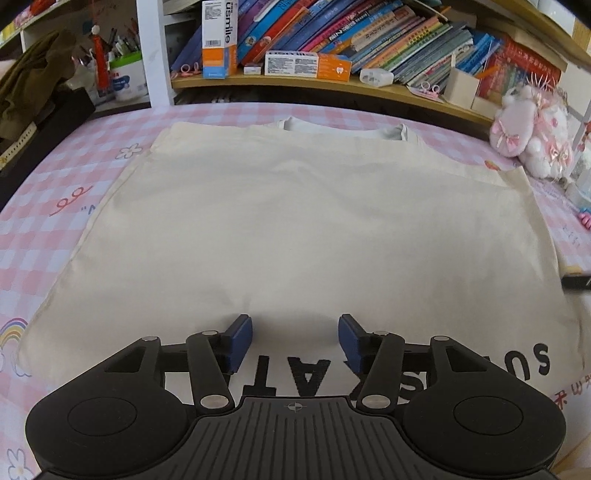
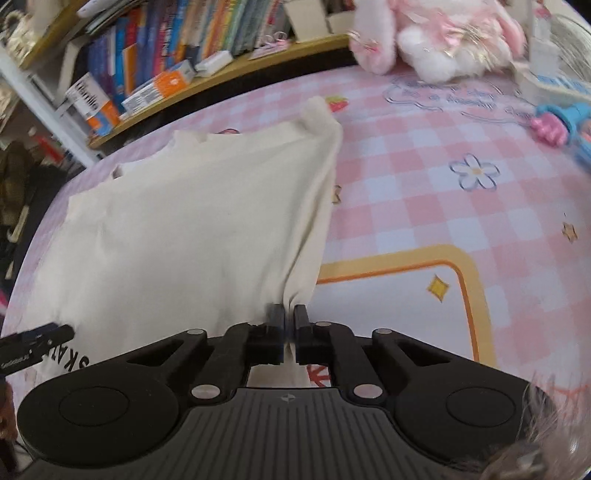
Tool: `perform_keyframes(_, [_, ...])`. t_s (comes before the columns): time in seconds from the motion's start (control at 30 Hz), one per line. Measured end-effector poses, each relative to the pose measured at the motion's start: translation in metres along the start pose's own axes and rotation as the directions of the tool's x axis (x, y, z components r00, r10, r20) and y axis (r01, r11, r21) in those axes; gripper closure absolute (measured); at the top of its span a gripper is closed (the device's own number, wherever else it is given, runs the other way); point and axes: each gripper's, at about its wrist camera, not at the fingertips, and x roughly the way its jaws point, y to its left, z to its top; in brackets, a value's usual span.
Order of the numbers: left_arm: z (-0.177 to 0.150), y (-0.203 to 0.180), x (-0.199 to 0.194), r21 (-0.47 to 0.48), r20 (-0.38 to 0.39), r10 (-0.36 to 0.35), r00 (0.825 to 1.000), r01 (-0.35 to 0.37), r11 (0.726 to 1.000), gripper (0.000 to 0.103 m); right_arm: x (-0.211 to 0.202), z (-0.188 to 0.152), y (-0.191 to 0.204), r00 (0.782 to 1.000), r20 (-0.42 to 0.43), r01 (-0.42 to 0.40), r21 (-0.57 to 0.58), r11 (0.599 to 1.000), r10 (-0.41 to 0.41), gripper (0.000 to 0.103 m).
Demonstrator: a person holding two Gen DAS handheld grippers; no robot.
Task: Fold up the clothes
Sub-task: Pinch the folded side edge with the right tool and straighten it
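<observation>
While the cream-white cotton T-shirt (image 1: 295,229) is lying flat on the pink and white checked sheet (image 1: 33,229), the left gripper (image 1: 295,341) is hanging just over the shirt's near part, close to some big black letters (image 1: 291,373) printed on the cloth. Its two blue pads (image 1: 242,341) are standing wide apart, and nothing is sitting between them but the flat cloth underneath. The shirt's grey-white collar (image 1: 343,127) is showing at the far end, near a wooden shelf (image 1: 332,86) full of colourful leaning books (image 1: 369,33) and an orange and white box (image 1: 218,40). A fluffy pink and white plush toy (image 1: 528,133) is sitting at the far right of the sheet. In the right wrist view, the right gripper (image 2: 289,317) is squeezing its dark fingers (image 2: 275,321) almost together on the right edge of the shirt (image 2: 192,229), and the cloth is bunching into little folds where it is being pinched. That edge is running in a tight ridge toward a sleeve tip (image 2: 317,110) at the far end. Beside it, a yellow-bordered white patch (image 2: 399,295) and a blue-lined flower (image 2: 474,171) are showing on the sheet. The black tip of the left gripper is peeking in at the left side, over the letters.
</observation>
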Motion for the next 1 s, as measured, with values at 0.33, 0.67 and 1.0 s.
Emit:
perform_keyframes(0.33, [0.0, -0.003, 0.0, 0.014, -0.01, 0.007, 1.0, -0.007, 1.0, 0.046, -0.005, -0.008, -0.011, 0.998, 0.058, 0.029, -0.001, 1.0, -0.029, 0.099])
perform_keyframes(0.67, [0.0, -0.008, -0.013, -0.031, 0.03, 0.089, 0.996, -0.088, 0.996, 0.026, -0.009, -0.01, -0.005, 0.988, 0.083, 0.136, -0.038, 0.99, -0.133, 0.054])
perform_keyframes(1.0, [-0.012, -0.018, -0.02, -0.005, 0.006, 0.12, 0.993, -0.12, 0.993, 0.016, -0.012, -0.022, 0.026, 0.97, 0.15, 0.214, -0.163, 0.963, -0.19, 0.024])
